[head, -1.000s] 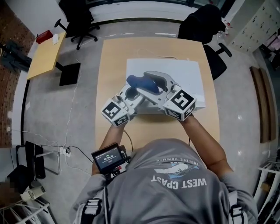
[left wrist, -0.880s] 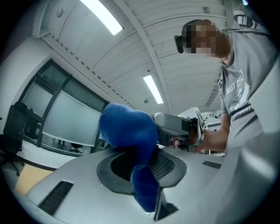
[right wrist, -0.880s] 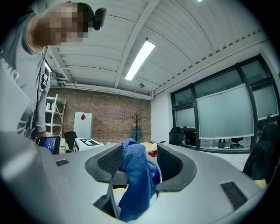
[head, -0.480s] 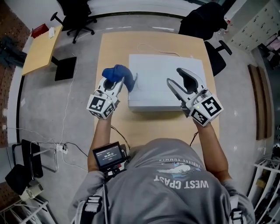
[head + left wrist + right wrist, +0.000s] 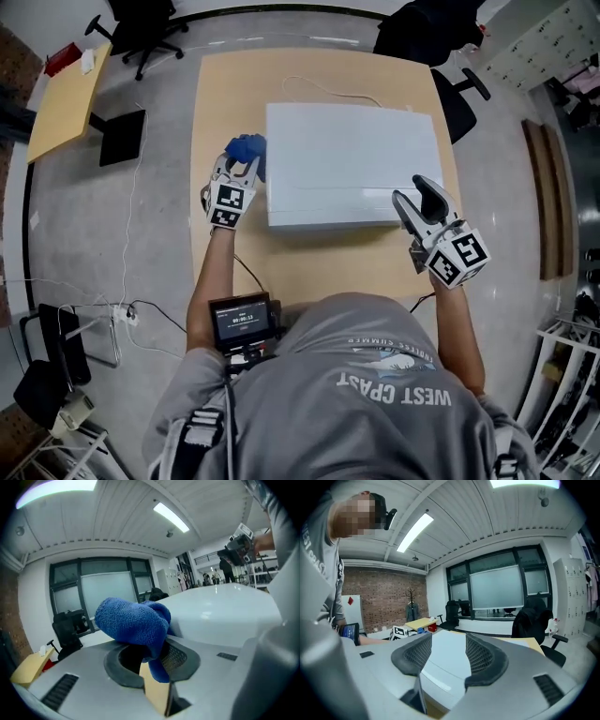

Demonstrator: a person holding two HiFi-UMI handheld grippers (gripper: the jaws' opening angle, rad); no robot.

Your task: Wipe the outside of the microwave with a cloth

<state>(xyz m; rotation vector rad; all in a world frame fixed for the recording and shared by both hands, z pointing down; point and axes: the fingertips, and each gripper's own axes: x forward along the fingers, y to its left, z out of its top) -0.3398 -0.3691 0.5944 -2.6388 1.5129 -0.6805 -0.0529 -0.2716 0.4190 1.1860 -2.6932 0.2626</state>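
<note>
wood table; boxy white microwave; nubby blue cloth

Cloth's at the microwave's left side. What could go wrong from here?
1. The left gripper pinches only a fold of the blue cloth; the bunched rest may pull free when dragged along the microwave.
2. The right gripper is open and holds nothing, so sideways pressure might shift the microwave on the table.

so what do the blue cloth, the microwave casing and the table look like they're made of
Blue cloth: fuzzy looped pile, probably microfibre. Microwave casing: smooth white with a soft sheen and small light glints, likely painted metal, possibly plastic. Table: pale, matt, wood-coloured top, likely laminate or veneer.
</note>
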